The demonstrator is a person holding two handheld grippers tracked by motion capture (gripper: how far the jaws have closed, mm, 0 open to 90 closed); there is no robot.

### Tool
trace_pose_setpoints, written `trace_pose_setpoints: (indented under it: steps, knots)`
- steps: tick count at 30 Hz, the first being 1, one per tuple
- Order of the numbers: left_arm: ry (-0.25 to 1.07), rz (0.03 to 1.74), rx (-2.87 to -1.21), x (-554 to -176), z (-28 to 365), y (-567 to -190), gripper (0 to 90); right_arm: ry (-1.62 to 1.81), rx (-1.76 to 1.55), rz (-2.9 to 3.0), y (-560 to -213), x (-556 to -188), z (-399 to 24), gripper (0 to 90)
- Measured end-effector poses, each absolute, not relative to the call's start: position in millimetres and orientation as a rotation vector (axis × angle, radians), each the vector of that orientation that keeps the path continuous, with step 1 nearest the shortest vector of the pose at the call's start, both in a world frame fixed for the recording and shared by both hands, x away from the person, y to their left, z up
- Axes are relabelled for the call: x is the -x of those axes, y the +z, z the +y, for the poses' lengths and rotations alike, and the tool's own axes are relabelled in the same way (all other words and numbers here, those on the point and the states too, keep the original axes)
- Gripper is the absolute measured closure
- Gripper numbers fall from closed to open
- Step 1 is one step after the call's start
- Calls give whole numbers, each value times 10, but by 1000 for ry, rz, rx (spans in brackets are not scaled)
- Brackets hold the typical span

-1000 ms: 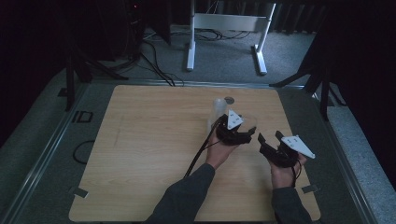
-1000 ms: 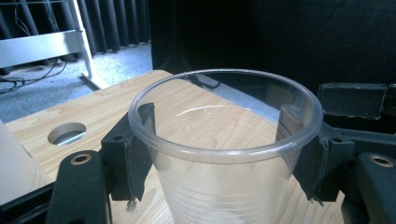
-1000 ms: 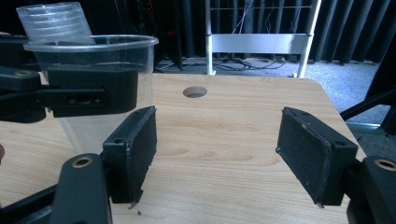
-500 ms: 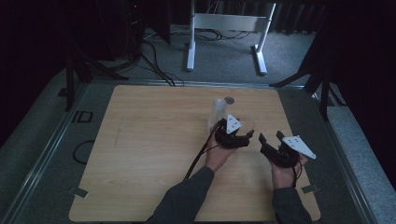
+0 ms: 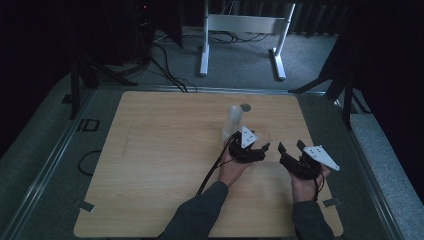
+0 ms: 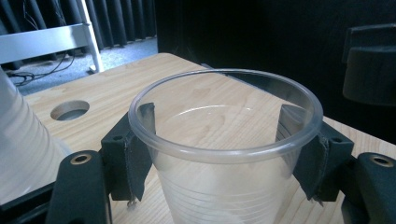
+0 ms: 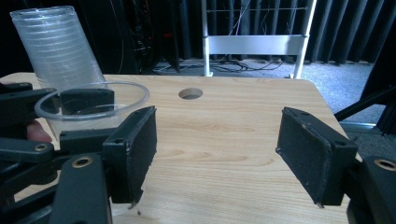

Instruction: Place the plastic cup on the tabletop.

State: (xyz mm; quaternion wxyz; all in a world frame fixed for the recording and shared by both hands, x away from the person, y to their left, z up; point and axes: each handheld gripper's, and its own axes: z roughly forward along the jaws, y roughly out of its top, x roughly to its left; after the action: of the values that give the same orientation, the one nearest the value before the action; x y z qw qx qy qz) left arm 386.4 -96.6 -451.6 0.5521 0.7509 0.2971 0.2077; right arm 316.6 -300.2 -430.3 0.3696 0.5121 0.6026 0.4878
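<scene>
Clear cup (image 6: pixel 224 154) gripped just under its rim by the left gripper (image 5: pixel 248 150), one pad on each side of the wall, on the right half of the table (image 5: pixel 150 150) and towards its middle in depth. Standing on the wood or lifted just off it: cannot tell.

Judged as the step in hand: taking this single cup clear of the stack of cups (image 7: pixel 56 42), just beside it on the far left.

- Squeeze lightly, since thin plastic of this kind probably buckles and springs out under a hard pinch.
- Hold the rim level and the pads square on opposite sides, as now.
- Move up and away to the right or near side, not towards the stack, which looks tall and narrow and likely to topple at a knock.
- Mind the right gripper (image 7: pixel 217 154), empty with jaws spread wide, near the cup on its right. Bring it in only if a second hold is wanted.
- Set down on flat wood, well off the round hole (image 7: pixel 190 94) at the far edge.

Counted:

- One loose cup.
- One stack, seemingly mouth down, its rings too fine to number.
- Two grippers, one holding and one empty.
- One hole in the top.
- One table.
- One white stand (image 5: pixel 245 25) on the floor beyond.
</scene>
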Motion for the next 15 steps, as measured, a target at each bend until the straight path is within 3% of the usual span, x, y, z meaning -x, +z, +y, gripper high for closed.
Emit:
trace_pose_setpoints:
  steps: [15]
  knots:
    - [499,710,-1796,-3859,-977,-4638,296,1254,-1312,1546,-4303,-3164,-2998,283]
